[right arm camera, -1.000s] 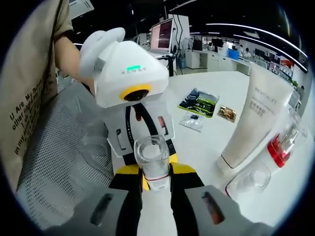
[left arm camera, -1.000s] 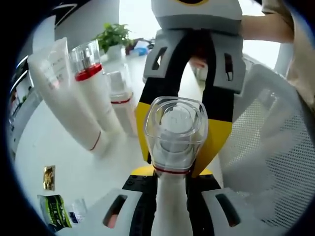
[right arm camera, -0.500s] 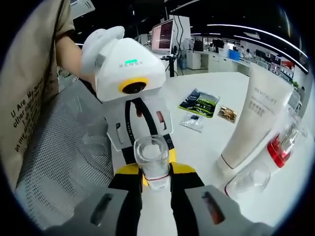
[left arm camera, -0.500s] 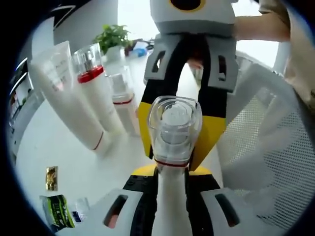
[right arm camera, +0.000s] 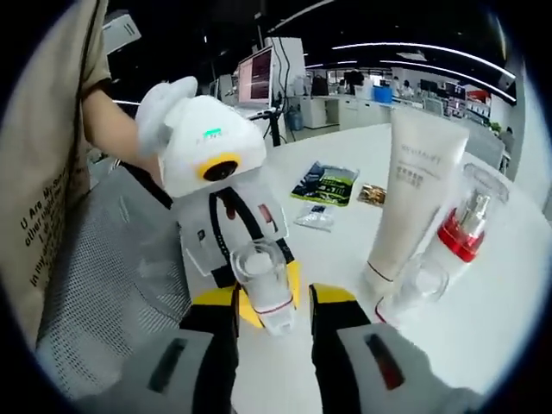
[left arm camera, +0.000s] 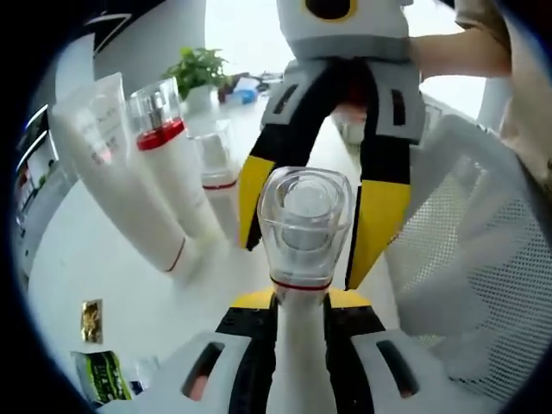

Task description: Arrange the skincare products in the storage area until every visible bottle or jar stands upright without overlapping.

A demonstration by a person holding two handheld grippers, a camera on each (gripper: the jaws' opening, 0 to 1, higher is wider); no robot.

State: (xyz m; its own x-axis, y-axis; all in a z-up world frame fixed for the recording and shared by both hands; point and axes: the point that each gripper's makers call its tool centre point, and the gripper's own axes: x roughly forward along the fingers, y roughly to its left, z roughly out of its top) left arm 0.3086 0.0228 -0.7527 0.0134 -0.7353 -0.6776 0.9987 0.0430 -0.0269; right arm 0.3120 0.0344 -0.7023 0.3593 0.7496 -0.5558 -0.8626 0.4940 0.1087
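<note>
Your left gripper [left arm camera: 297, 332] clamps a white bottle with a clear cap [left arm camera: 304, 226], held between its jaws and pointing away from you. Your right gripper [right arm camera: 274, 297] faces it with jaws spread apart on either side of the bottle's cap, seemingly not touching it. On the white table [right arm camera: 483, 285] stand a white tube [right arm camera: 407, 207], a red-collared pump bottle [right arm camera: 454, 235] and a smaller bottle [left arm camera: 216, 172], close together. A white mesh basket [left arm camera: 483, 259] sits beside them.
</note>
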